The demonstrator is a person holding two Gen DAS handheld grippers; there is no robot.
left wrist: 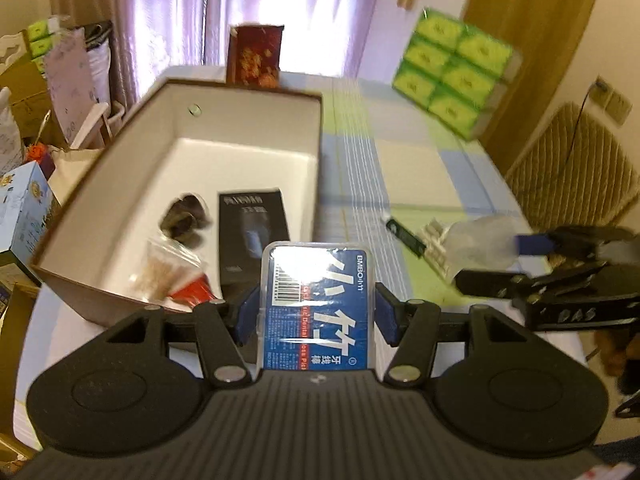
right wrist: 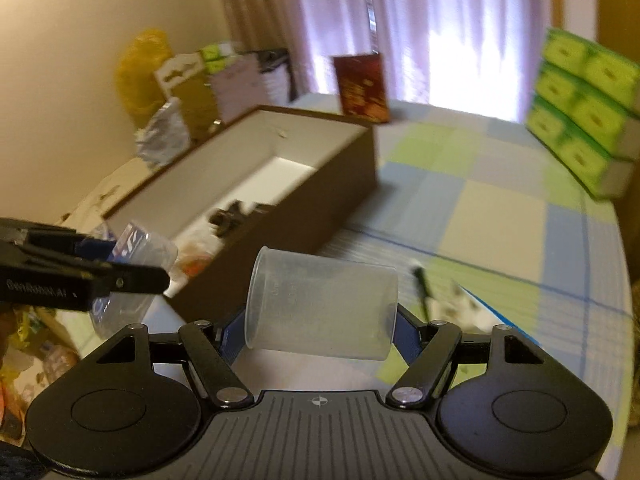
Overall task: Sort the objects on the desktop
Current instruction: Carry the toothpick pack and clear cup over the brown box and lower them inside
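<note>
Clamped between the blue pads of the left gripper (left wrist: 316, 312), a dental floss pick case (left wrist: 316, 300) hangs just short of the open brown box (left wrist: 120, 152) that already holds a black carton (left wrist: 254, 236). Judging by this, the carry-to-box step is underway; next comes reaching over the rim and releasing. Likewise the right gripper (right wrist: 320, 326) is closed on a translucent plastic cup (right wrist: 322, 306), lying sideways above the checked tablecloth (right wrist: 500, 208).
</note>
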